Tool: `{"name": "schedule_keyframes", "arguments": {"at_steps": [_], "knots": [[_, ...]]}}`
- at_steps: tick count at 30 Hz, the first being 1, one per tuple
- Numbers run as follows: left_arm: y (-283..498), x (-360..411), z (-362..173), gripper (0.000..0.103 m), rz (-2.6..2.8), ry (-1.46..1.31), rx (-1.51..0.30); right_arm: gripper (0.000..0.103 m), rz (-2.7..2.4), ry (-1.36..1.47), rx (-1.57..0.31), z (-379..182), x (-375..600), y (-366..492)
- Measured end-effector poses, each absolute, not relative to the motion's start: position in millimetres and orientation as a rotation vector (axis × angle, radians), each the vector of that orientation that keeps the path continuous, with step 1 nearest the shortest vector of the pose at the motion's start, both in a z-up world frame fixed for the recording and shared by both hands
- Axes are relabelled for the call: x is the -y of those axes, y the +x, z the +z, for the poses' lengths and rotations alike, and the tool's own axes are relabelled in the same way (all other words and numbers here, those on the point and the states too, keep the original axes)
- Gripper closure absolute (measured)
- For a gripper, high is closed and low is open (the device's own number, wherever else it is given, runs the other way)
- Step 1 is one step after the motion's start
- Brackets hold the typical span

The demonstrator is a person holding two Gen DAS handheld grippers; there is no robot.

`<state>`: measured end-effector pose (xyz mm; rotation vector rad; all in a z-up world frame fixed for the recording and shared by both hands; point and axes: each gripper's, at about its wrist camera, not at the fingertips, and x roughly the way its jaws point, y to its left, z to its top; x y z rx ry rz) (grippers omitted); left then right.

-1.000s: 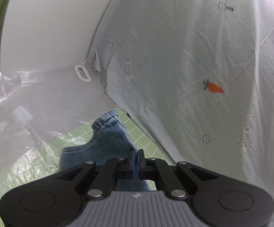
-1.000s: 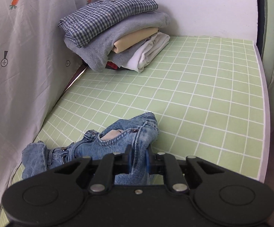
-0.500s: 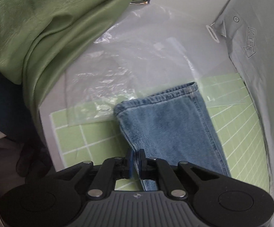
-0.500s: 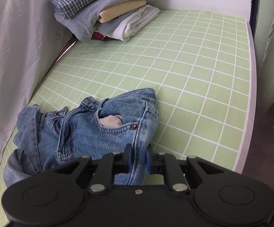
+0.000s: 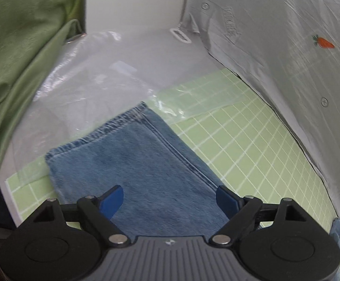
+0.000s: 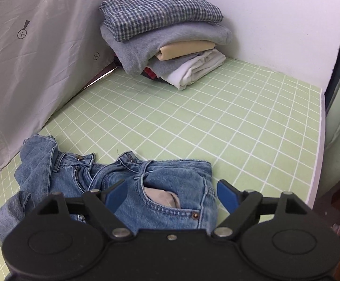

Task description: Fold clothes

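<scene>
The jeans (image 5: 146,182) run out of sight beneath the left gripper's body, the printed lettering on the grey curtain (image 5: 275,46) is too blurred to read, and the clothes stack (image 6: 165,39) hides its lowest garments

A pale green surface (image 6: 216,121) ruled with a white grid fills the work area. A plain white wall (image 6: 275,18) closes its far end in the right wrist view. Along one side hangs a grey cloth (image 5: 287,53) printed with small orange carrots and screw marks. In the left wrist view, clear plastic sheeting (image 5: 95,82) covers the other end of the surface, and a green curtain (image 5: 22,46) hangs beside it. The light is soft and even.
</scene>
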<state>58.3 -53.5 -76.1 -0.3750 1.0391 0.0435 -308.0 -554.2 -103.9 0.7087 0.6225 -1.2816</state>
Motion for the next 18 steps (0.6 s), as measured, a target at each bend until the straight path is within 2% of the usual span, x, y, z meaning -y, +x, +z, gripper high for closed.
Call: {"name": "schedule_keyframes", "arguments": {"at_steps": [18], "knots": [[147, 409, -139, 0.016, -0.431, -0.087, -1.22, 0.016, -1.356, 0.729, -0.755, -166, 691, -269]]}}
